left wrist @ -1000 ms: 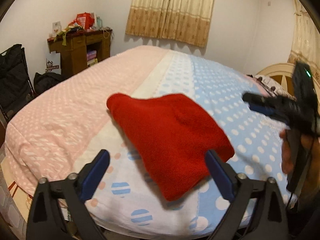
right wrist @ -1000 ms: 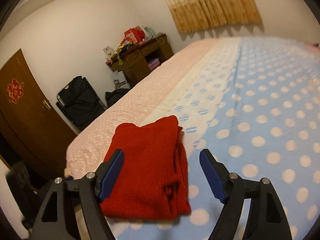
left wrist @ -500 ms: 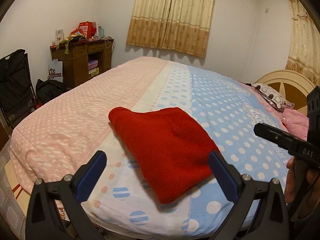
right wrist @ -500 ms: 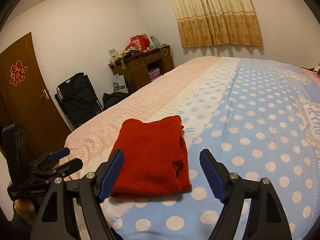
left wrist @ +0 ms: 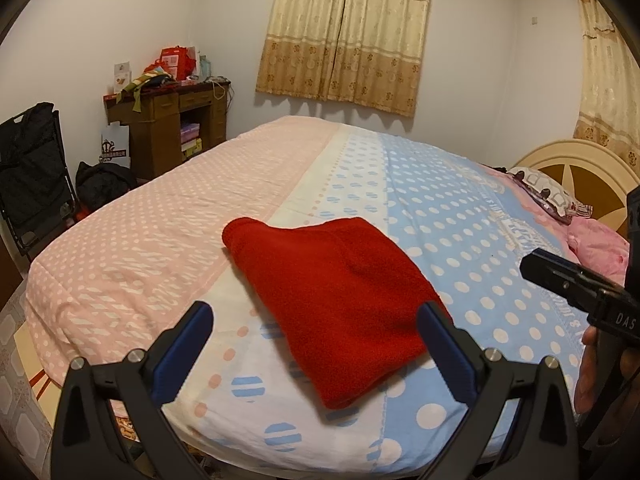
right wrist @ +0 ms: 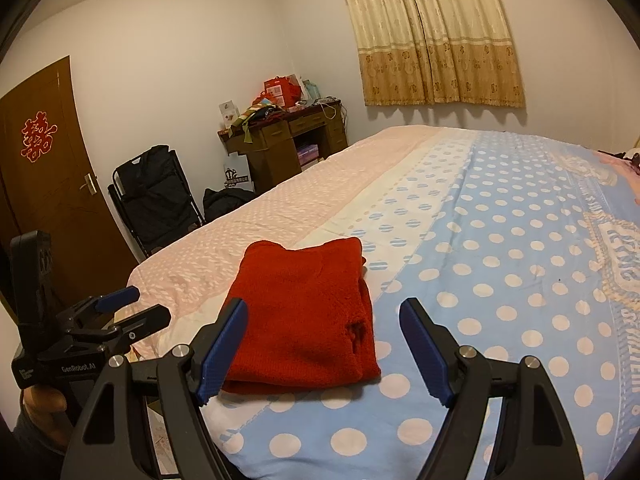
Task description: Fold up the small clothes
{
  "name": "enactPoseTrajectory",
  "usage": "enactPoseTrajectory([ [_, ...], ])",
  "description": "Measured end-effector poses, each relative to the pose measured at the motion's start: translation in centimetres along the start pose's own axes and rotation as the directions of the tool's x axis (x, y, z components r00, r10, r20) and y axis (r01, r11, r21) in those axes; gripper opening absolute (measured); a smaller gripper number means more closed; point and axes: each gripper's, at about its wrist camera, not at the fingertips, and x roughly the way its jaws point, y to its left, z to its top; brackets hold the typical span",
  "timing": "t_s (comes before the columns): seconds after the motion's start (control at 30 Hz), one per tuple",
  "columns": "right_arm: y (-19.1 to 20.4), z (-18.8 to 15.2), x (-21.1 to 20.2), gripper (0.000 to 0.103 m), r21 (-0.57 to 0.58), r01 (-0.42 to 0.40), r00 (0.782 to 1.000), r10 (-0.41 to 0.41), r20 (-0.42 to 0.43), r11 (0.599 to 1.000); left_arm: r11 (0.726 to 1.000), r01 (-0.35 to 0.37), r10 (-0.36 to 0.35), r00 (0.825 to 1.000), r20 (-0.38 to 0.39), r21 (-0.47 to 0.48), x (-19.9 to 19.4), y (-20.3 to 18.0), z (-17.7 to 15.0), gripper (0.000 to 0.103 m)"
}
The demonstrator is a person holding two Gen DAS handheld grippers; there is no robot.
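A red knitted garment (left wrist: 332, 292) lies folded into a compact rectangle near the front edge of the bed (left wrist: 460, 216); in the right wrist view the same red garment (right wrist: 304, 316) shows a small dark hole near its right edge. My left gripper (left wrist: 316, 352) hovers open just short of it, blue pads apart with nothing between them. My right gripper (right wrist: 324, 348) is also open and empty, held back from the garment's near edge. Each gripper appears at the side of the other's view, held by a hand.
The bedspread is pink on the left and blue with white dots on the right. Pillows (left wrist: 560, 208) and a headboard (left wrist: 576, 164) lie at the far right. A cluttered wooden desk (right wrist: 288, 140), a black folding chair (right wrist: 156, 196) and a brown door (right wrist: 44, 176) stand beyond the bed.
Both grippers have drawn back and up from the garment, so more of the room and bed shows. The garment lies still in the same folded shape.
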Motion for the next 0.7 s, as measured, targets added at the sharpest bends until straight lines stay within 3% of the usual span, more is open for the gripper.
enactPoseTrajectory([
  [0.53,0.3,-0.2,-0.5,0.079,-0.005,-0.001,1.000,0.001,0.020,1.000,1.000,-0.015,0.014,0.999,-0.028,-0.012,0.3,0.5,0.2,0.103],
  [0.7,0.5,-0.2,-1.0,0.079,-0.005,-0.002,0.999,0.002,0.042,1.000,0.999,-0.028,0.028,1.000,-0.005,-0.016,-0.2,0.8,0.5,0.103],
])
